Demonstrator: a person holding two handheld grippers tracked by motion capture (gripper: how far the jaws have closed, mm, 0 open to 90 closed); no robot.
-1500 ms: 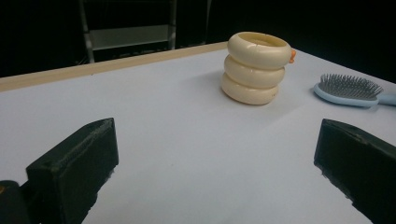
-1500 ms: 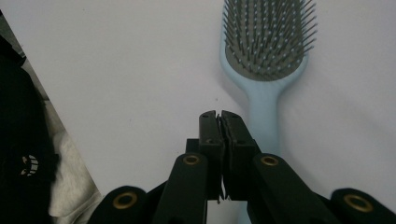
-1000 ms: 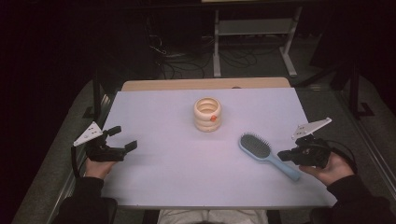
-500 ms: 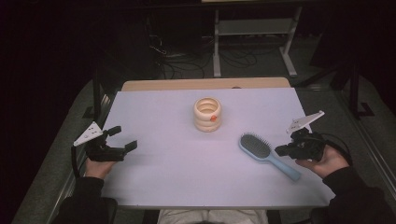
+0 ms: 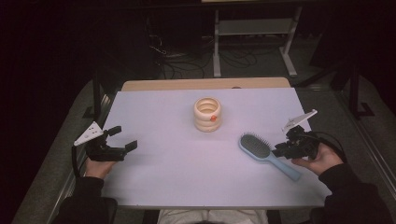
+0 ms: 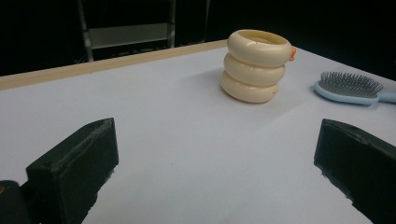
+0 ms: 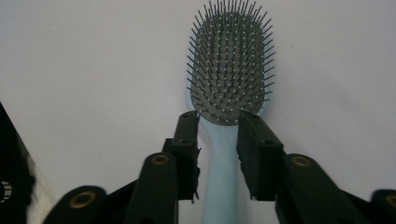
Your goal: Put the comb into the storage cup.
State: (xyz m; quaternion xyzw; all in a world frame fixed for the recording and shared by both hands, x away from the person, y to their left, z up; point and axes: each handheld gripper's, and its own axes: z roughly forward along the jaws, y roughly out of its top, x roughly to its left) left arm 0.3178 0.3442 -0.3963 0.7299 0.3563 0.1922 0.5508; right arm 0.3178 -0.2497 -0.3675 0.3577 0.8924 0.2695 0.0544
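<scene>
A light blue hairbrush (image 5: pixel 254 145) lies bristles up on the white table (image 5: pixel 163 186), at the right, its handle pointing toward the near right corner. My right gripper (image 5: pixel 280 149) is low over that handle. In the right gripper view its jaws (image 7: pixel 219 119) straddle the handle just below the bristle head (image 7: pixel 229 70); they have just been opening and do not press on it. A cream holder of three stacked rings (image 5: pixel 208 114) stands at the middle back. My left gripper (image 5: pixel 125 137) rests at the left edge, open wide with nothing between its jaws (image 6: pixel 217 140).
From the left gripper view the cream holder (image 6: pixel 256 65) and the hairbrush (image 6: pixel 348 86) lie ahead to the right. A wooden strip (image 5: pixel 205 84) borders the table's far edge. A metal shelf (image 5: pixel 254 25) and floor cables (image 5: pixel 187 60) are beyond it.
My right gripper has moved a little left and forward, onto the brush handle. The left gripper, the holder and the brush have stayed put.
</scene>
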